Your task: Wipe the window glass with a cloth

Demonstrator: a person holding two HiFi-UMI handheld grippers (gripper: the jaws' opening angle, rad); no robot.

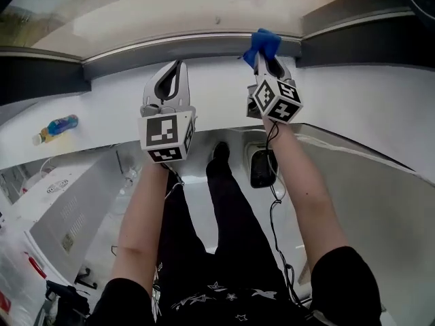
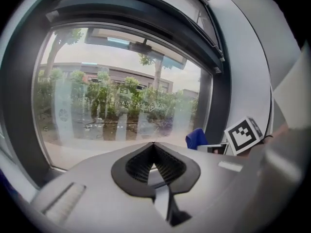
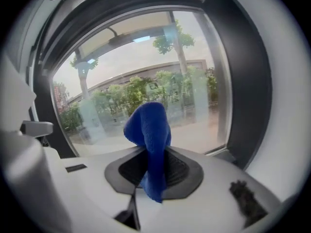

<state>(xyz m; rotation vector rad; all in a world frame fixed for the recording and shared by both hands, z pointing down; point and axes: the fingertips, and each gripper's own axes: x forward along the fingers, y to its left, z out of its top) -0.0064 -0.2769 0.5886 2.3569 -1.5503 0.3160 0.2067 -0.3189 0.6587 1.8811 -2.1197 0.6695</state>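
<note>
Window glass (image 3: 146,76) fills the space ahead of both pairs of jaws, ringed by a dark frame (image 3: 245,101). The right gripper (image 3: 150,148) has its jaws closed tight on a blue cloth (image 3: 148,125). A rounded wad stands out beyond the jaw tips toward the pane, and a shorter tail hangs back behind the pads. Whether the wad touches the glass cannot be told; in the head view it sits by the window's lower edge. The left gripper (image 2: 153,143) is just to the left of the right one. Its jaws meet at the tips with nothing between them, and it points at the pane without taking part.

The step in hand looks to be bringing the cloth onto the glass to begin wiping. Doing it well likely means pressing only the protruding wad against the pane, so the hard jaw tips never meet it. The grip should be firm, since friction could drag the cloth out. Overlapping strokes from one frame edge to the other should cover the pale upright bands showing on the pane. The left gripper is best held clear of the stroke.
</note>
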